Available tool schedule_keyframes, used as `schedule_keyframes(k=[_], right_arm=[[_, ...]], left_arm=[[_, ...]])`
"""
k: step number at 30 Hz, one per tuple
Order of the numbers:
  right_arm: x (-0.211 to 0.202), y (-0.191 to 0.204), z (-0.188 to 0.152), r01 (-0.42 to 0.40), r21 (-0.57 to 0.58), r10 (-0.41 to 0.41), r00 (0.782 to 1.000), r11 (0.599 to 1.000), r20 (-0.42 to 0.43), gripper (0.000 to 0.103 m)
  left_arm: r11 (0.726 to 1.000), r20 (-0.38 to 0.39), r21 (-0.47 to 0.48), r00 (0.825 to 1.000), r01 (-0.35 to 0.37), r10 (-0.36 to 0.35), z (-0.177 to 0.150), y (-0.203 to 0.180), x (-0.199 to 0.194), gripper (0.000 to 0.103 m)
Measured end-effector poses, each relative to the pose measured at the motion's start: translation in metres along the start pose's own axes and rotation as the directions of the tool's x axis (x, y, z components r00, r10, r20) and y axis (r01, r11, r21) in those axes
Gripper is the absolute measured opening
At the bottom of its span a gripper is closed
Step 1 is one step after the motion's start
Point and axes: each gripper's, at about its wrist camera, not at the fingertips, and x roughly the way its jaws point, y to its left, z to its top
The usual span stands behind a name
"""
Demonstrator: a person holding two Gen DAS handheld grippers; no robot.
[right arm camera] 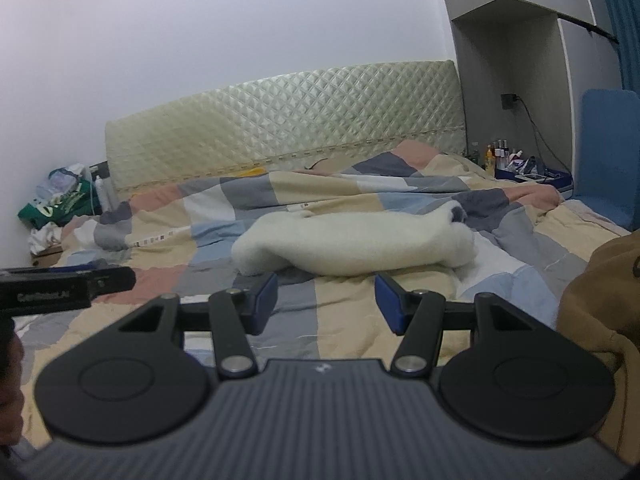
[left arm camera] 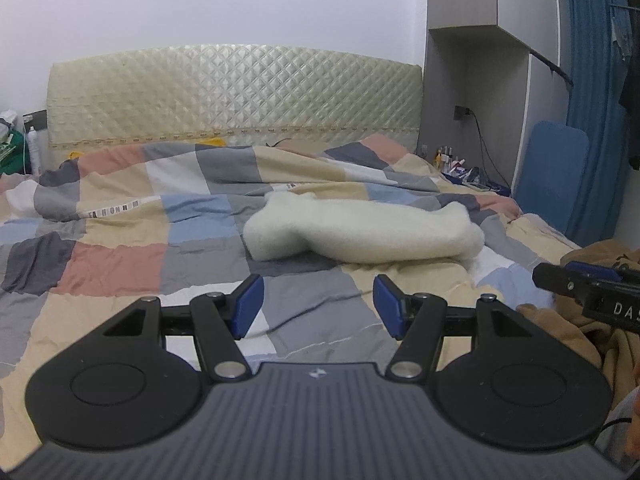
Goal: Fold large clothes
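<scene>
Nearest in, the left gripper (left arm camera: 318, 306) hangs low over the bed, its blue fingers (left arm camera: 249, 306) parted about halfway with only the patchwork quilt (left arm camera: 120, 256) showing between them; nothing held, nothing touched. The right gripper (right arm camera: 326, 302) is the same story: fingers (right arm camera: 266, 300) standing apart, empty, bare quilt in the gap.

Off to the right edge, close by, a tan garment (right arm camera: 600, 304) lies bunched in a soft heap on the bed, beside the right gripper and not between its fingers. It looks thick and floppy, a fair bit of weight in it I'd judge, so it should drape and sag when lifted. A pinch on a hem or a shoulder seam, one gripper at each end, looks like the sensible hold; grab the middle of the heap and you would likely take several layers at once.

Further out, in the middle of the bed, a cream fleece garment (left arm camera: 360, 228) lies rolled into a long bundle: fluffy, light, easy to squash, not slippery. Beyond that, the quilted headboard (left arm camera: 236, 96).
</scene>
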Motion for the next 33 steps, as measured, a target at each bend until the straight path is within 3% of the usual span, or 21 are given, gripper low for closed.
schedule_keyframes(k=[16, 21, 23, 25, 29, 31, 33], right_arm=[[0.0058, 0.0041, -0.0032, 0.007, -0.03, -0.007, 1.0, 1.0, -0.014, 0.058], [0.0056, 0.0042, -0.0034, 0.014, -0.034, -0.015, 1.0, 0.999, -0.012, 0.058], [0.0051, 0.0032, -0.0036, 0.024, -0.036, -0.024, 1.0, 0.999, -0.005, 0.064], [0.0044, 0.0022, -0.0037, 0.029, -0.039, -0.029, 1.0, 0.999, 0.0, 0.068], [0.0068, 0.0014, -0.0033, 0.043, -0.044, -0.043, 0.999, 0.998, -0.005, 0.072], [0.0069, 0.0005, -0.0032, 0.058, -0.041, -0.058, 0.998, 0.997, 0.002, 0.086], [0.0065, -0.0003, -0.0031, 0.065, -0.032, -0.065, 0.998, 0.997, 0.009, 0.093]], left_arm=[[1.0, -0.026, -0.027, 1.0, -0.003, 0.002, -0.0016, 0.0044, 0.0038, 0.066], [1.0, -0.026, -0.026, 1.0, -0.007, 0.006, -0.002, 0.0047, 0.0044, 0.071], [0.999, -0.02, -0.033, 1.0, -0.015, 0.015, -0.0023, 0.0041, 0.0035, 0.085], [0.999, -0.016, -0.034, 1.0, -0.019, 0.019, -0.002, 0.0042, 0.0032, 0.092], [0.999, -0.008, -0.041, 1.0, -0.022, 0.022, -0.0025, 0.004, 0.0004, 0.099], [0.999, -0.003, -0.034, 1.0, -0.027, 0.027, -0.0025, 0.0028, -0.0013, 0.1], [0.999, -0.002, -0.035, 1.0, -0.03, 0.029, -0.0023, 0.0021, -0.0027, 0.101]])
